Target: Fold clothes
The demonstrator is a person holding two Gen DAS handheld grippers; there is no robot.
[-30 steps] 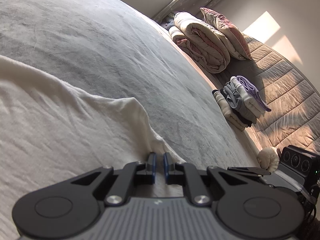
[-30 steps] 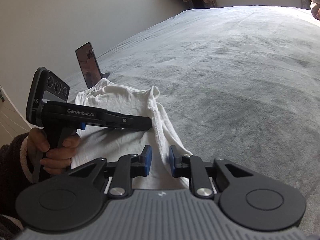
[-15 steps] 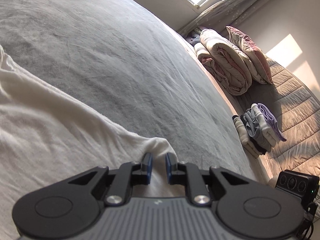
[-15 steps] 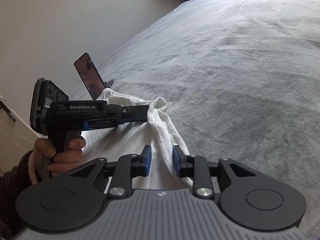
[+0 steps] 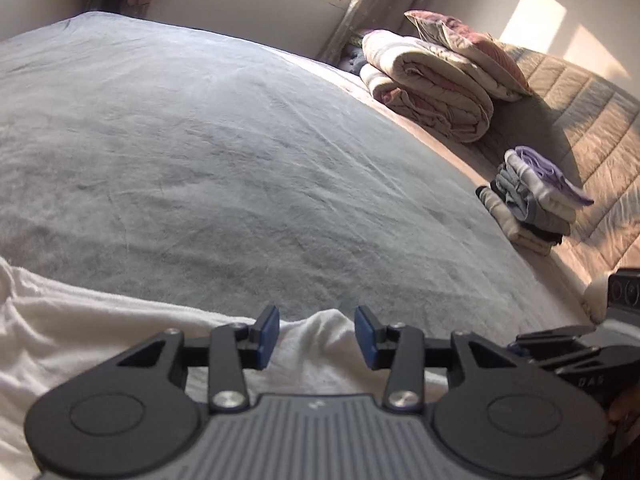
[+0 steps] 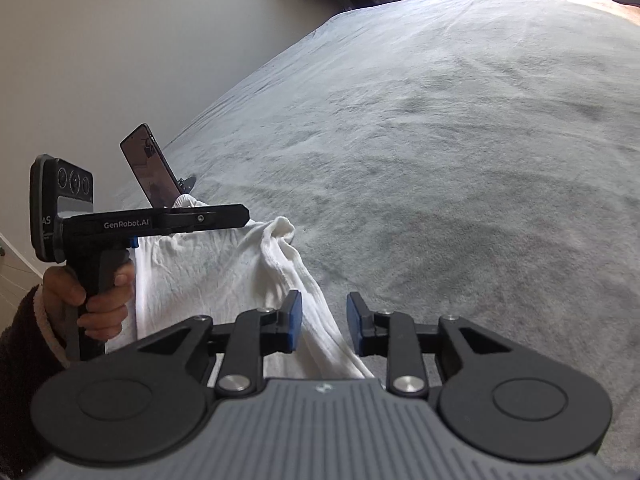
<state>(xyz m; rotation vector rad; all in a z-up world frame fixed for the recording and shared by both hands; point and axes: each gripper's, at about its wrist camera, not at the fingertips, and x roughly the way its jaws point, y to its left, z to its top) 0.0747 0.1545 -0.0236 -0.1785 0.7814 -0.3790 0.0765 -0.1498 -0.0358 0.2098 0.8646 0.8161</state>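
A white garment (image 5: pixel 100 328) lies flat on the grey bed (image 5: pixel 240 160). In the left wrist view my left gripper (image 5: pixel 317 336) is open, and a small raised corner of the cloth sits between its blue pads (image 5: pixel 267 336), untouched. My right gripper (image 6: pixel 325 322) is open too, low over the garment's (image 6: pixel 224 272) rolled right edge, which runs between its fingers. The right wrist view also shows the left gripper (image 6: pixel 240 218) from the side, held by a hand (image 6: pixel 100 296) above the cloth. At the right edge of the left wrist view is the right gripper (image 5: pixel 532 346).
A phone (image 6: pixel 150 168) stands propped on the bed just beyond the garment. A stack of folded clothes (image 5: pixel 532 208), a rolled quilt (image 5: pixel 432 80) and a pillow (image 5: pixel 468 44) lie along the bed's right side. A wall (image 6: pixel 120 60) borders the left side.
Both grippers have opened wider; the left one let go of the white cloth's edge, which now lies on the bed. The left view has tilted up toward the window.
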